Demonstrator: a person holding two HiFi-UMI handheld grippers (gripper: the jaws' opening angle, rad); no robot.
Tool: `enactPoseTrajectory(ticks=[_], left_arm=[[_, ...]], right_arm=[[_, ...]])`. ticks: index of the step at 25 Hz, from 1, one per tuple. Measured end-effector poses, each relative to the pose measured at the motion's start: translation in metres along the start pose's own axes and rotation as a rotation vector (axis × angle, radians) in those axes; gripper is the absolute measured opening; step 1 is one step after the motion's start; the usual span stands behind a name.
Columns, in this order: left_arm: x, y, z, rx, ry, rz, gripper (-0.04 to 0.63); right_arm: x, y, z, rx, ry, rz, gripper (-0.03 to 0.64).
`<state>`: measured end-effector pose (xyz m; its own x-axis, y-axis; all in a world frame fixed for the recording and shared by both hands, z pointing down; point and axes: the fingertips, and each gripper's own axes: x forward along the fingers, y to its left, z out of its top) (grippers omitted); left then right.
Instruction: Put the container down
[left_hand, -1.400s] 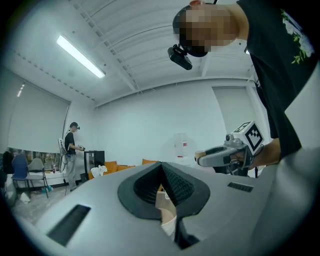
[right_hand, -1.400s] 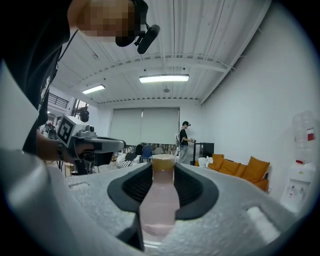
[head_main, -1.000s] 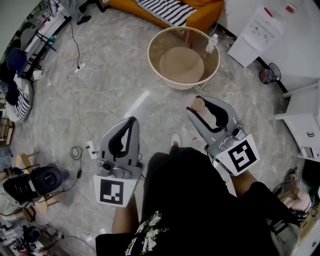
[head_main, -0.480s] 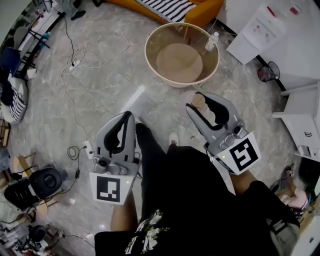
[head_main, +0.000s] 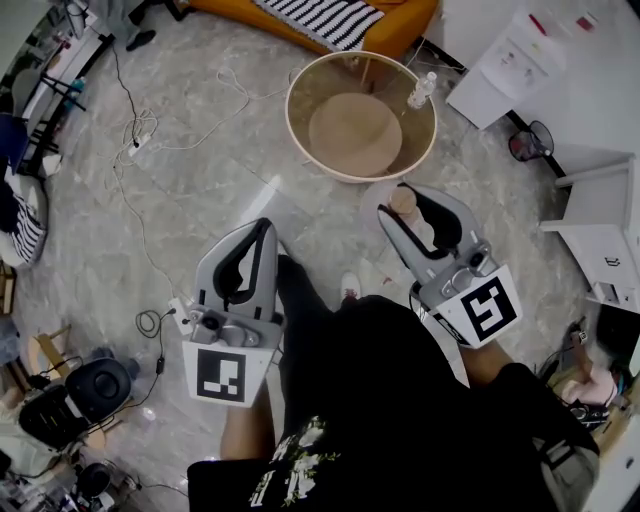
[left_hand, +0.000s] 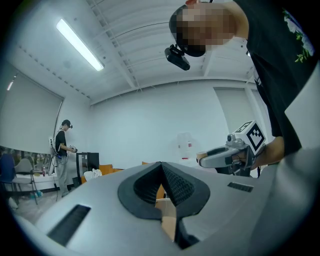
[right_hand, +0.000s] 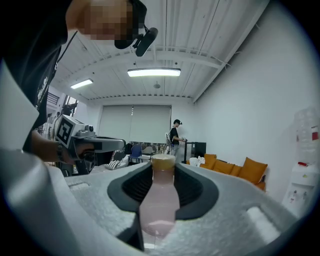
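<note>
The pink container (right_hand: 159, 200), tan cap on top, sits clamped between the jaws of the right gripper (head_main: 410, 210), held in the air over the floor (head_main: 200, 180). The round glass worktop (head_main: 296, 128) is just ahead. The left gripper (head_main: 260, 228) hangs alongside, jaws together, holding nothing.

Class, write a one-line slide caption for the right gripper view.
The right gripper clamps a pink bottle; sofa and person behind.

A round glass table (head_main: 352, 180) stands beside an orange sofa (head_main: 405, 30).
</note>
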<state>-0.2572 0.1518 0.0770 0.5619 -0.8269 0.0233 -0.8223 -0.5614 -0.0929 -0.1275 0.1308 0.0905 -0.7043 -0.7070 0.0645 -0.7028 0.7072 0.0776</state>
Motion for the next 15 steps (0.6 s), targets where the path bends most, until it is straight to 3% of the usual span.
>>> enactPoseTrajectory(ticks=[15], left_arm=[[0.056, 0.127, 0.002, 0.002, 0.0, -0.06, 0.006]], right_arm=[[0.136, -0.019, 0.017, 0.025, 0.029, -0.021, 0.127]])
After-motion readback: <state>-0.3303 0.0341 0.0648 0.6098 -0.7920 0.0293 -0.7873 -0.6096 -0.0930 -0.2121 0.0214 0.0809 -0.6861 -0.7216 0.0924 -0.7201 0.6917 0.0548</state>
